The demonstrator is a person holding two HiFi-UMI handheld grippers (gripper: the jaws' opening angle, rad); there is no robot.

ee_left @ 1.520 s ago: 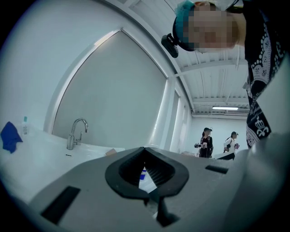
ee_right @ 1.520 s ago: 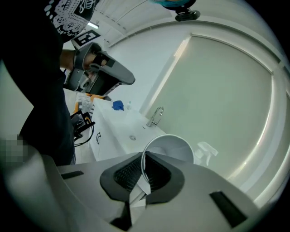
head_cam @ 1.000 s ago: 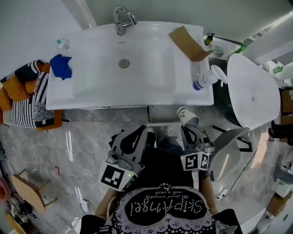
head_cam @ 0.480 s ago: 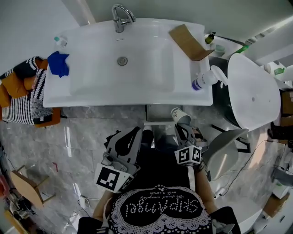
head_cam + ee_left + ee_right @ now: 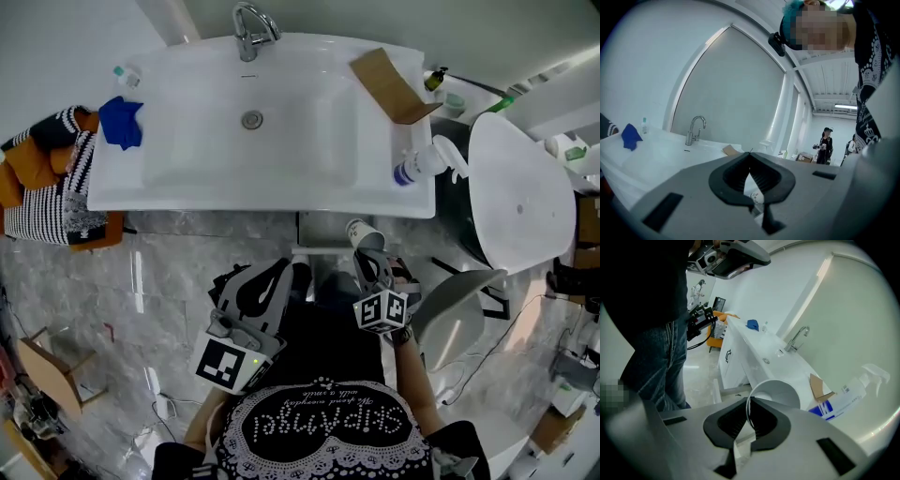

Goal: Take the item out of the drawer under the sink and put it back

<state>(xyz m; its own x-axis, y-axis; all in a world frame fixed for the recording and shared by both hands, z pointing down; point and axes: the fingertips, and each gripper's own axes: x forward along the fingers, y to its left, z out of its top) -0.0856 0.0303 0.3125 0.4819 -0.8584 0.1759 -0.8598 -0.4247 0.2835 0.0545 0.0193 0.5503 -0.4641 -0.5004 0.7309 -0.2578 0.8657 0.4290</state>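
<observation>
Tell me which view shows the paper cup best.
The right gripper view: the paper cup sits large at centre, its open mouth visible and its rim pinched by the right hand-held gripper. The head view shows it small, from above. The left gripper view gives only a sliver past its jaws.

White sink (image 5: 187, 178), bright blue cloth (image 5: 122, 123), brown cardboard (image 5: 384, 82), white paper cup (image 5: 360, 232), black-and-white striped fabric (image 5: 47, 202), grey marbled floor (image 5: 122, 281).

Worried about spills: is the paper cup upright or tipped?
Tipped. The right tool pinches the paper cup by its rim, mouth angled toward the tool, not straight up.
</observation>
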